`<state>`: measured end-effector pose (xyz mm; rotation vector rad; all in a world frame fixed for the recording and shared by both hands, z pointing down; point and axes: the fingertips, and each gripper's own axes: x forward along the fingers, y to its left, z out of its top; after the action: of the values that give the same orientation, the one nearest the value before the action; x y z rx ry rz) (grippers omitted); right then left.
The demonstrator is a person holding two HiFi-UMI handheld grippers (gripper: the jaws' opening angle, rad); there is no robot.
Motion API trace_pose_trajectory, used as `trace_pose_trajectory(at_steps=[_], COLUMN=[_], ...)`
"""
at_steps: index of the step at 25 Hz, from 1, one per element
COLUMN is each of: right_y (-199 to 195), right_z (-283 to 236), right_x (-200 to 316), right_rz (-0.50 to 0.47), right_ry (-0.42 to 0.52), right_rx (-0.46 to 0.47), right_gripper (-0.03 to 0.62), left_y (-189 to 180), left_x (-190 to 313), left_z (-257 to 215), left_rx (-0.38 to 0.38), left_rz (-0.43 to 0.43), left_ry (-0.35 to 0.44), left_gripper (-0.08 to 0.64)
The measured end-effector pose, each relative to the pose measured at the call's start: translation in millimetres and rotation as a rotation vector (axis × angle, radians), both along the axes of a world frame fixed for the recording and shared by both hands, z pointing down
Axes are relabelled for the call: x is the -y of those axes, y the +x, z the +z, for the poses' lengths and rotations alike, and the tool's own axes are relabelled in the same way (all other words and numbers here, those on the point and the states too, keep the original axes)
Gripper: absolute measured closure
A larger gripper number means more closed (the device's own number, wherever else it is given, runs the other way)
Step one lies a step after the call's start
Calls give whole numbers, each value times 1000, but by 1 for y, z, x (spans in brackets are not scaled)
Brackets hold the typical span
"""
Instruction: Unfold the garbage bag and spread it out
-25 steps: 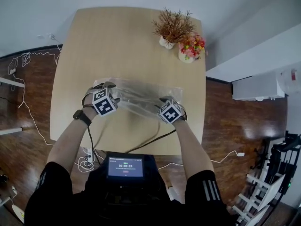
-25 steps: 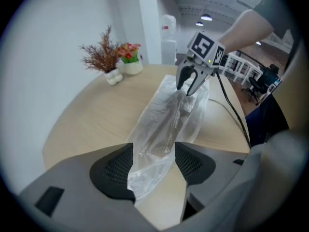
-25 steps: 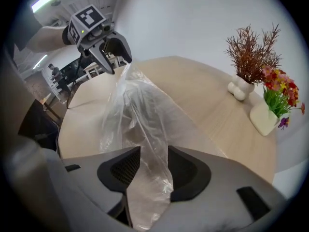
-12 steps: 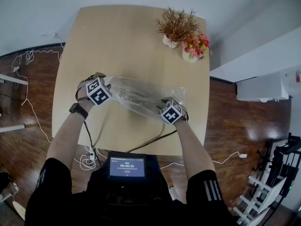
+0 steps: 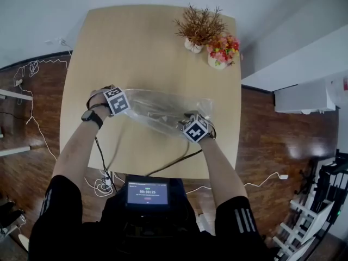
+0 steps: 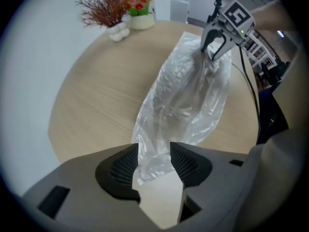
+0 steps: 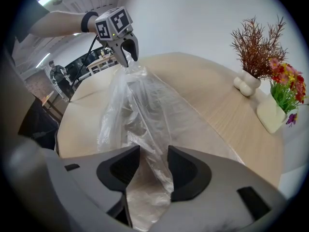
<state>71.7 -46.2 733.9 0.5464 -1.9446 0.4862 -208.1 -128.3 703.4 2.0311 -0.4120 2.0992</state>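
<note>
A clear plastic garbage bag (image 5: 163,110) lies stretched in a crumpled strip across the near half of the wooden table (image 5: 147,48). My left gripper (image 5: 129,100) pinches its left end, and in the left gripper view the film bunches between the pads (image 6: 152,161). My right gripper (image 5: 186,123) grips the other end, with plastic running between its pads (image 7: 153,166). In the right gripper view the bag (image 7: 135,110) rises off the table to the left gripper (image 7: 126,52). The left gripper view shows the bag (image 6: 188,95) reaching up to the right gripper (image 6: 216,45).
A white vase of dry reddish twigs (image 5: 198,31) and a pot of bright flowers (image 5: 220,53) stand at the table's far right corner. A small screen (image 5: 145,192) sits at the person's chest. Cables (image 5: 32,69) trail on the wooden floor to the left.
My left gripper has moved left and slightly away from me, pulling the bag out into a longer strip. The right gripper has stayed nearly in place.
</note>
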Motion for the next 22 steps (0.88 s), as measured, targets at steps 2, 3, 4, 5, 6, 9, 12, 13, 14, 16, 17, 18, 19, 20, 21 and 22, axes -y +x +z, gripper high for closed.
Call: trace_pose_trajectory(at_steps=[2,3,4,5,6,9,12,13,14,16,17,18,19,20,21,22], right_y=[1,1,2,2,2,3,2,2,1,1,1,1,1,1,0,1], right_z=[2,4,4,3,1,-4,-2,-2,-2,1,3,4,3,2,1,1], right_x=[-3,-4,-4,-4,-2,3,-1,-1,-1,0,-1,-1,-1,0,1,2], right_rz=[6,5,2,-2,-5,-8,1,4,5,10,12,14,14,13,13,12], right_ry=[-14,-18,-18,-14,-6,18,1,2,4,5,3,3,4,6,7,11], right_rx=[-1,-2,-4,-8,-11,-11,-4,0,4,11,13,13,14,15,16,17], right_gripper=[373,373,373,371,371,371,371,371,370,370,370,370,370,370,368,368], left_y=[-8,-9,-9,-8,-7,-6,0,4,6,7,7,6,4,2,0,-2], left_x=[-17,-24,-30,-35,-38,-44,-54,-59,-64,-74,-79,-84,-87,-90,-91,-91], left_z=[5,5,4,3,3,4,12,15,19,28,33,37,41,44,46,47], left_rx=[20,17,8,-3,-13,-28,-63,-80,-92,-94,-90,-86,-83,-79,-76,-74], left_rz=[40,57,73,90,110,173,180,174,170,180,186,190,193,196,200,203], left_ry=[-65,-89,-107,-119,-123,-117,-121,-129,-139,-165,-179,-193,-205,-215,-222,-227], left_gripper=[318,314,312,310,310,305,272,256,241,223,215,208,198,186,173,163])
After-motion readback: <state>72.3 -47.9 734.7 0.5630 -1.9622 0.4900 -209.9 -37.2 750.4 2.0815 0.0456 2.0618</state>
